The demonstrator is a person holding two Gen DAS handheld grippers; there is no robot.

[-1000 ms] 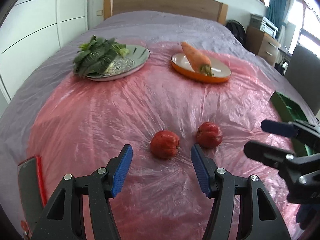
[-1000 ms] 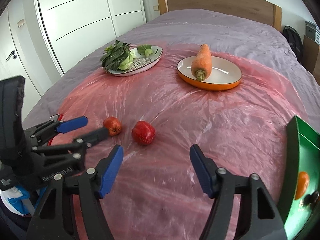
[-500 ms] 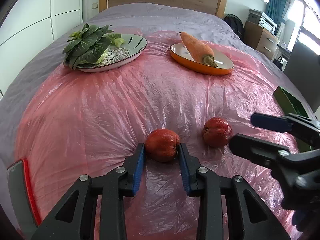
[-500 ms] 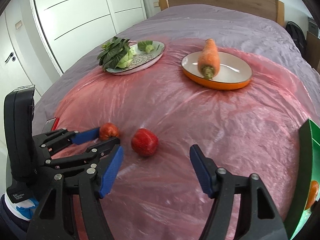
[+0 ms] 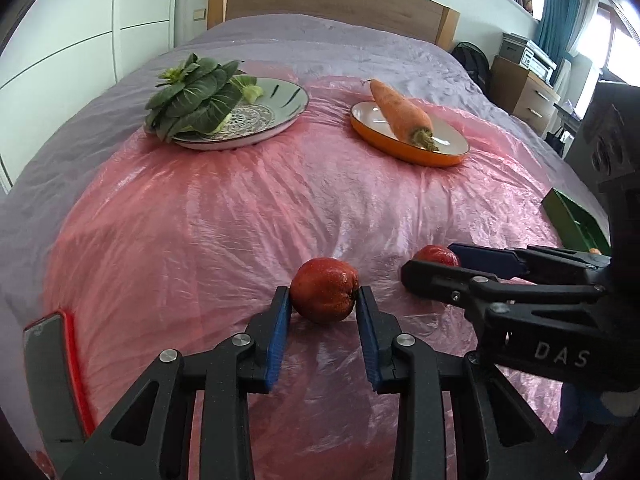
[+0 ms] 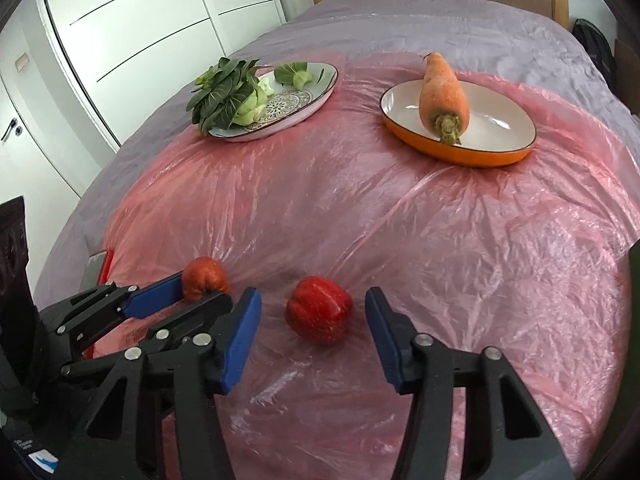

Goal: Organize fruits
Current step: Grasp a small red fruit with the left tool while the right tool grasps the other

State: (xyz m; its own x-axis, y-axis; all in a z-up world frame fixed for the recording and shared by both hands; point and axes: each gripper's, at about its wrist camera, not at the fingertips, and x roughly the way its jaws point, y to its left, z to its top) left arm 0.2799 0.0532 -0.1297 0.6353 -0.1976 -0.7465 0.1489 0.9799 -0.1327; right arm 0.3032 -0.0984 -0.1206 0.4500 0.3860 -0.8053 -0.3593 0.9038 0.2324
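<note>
Squeezing left red fruit [image 5: 324,295] with left gripper [image 5: 323,320], still on pink sheet [image 5: 240,220]. Right gripper [image 6: 312,320] jaws closing, not touching right red fruit [image 6: 319,314] between them. Both fruits near, not lifted yet. Green tray [image 5: 576,224] at right waits.

A bed [image 5: 360,40] under a grey cover carries a pink plastic sheet [image 5: 248,216]. On the sheet lie two red fruits [image 6: 318,314], a patterned plate [image 5: 276,120] and an orange dish [image 5: 400,148] toward the headboard.
</note>
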